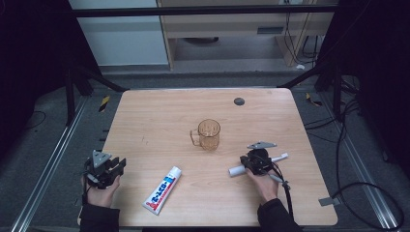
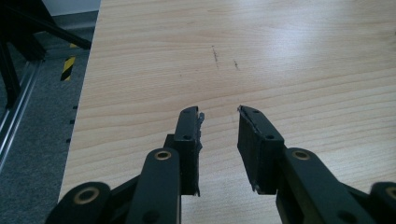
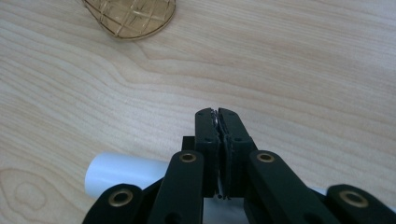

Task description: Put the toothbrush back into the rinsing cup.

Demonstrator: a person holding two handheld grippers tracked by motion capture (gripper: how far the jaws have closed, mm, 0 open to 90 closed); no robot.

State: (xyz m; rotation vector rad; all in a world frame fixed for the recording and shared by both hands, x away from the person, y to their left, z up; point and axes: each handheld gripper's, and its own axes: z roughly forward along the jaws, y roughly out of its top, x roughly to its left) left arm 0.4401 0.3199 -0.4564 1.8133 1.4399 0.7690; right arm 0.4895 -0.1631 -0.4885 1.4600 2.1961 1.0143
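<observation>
Jaws of the right gripper [image 3: 219,114] are pressed together, and between them shows a thin sliver of the white tube [image 1: 237,170], which lies across the table [image 1: 145,121] under that gripper, one end poking out toward the middle, the thinner end [image 1: 280,157] pointing toward the right edge. Just beyond stands an amber glass mug [image 1: 209,134], upright, near the tube but not touching. Over on the left, the left gripper [image 2: 219,114] hovers low with its jaws parted, nothing between them. A toothpaste box [image 1: 163,190] lies flat between the two hands
</observation>
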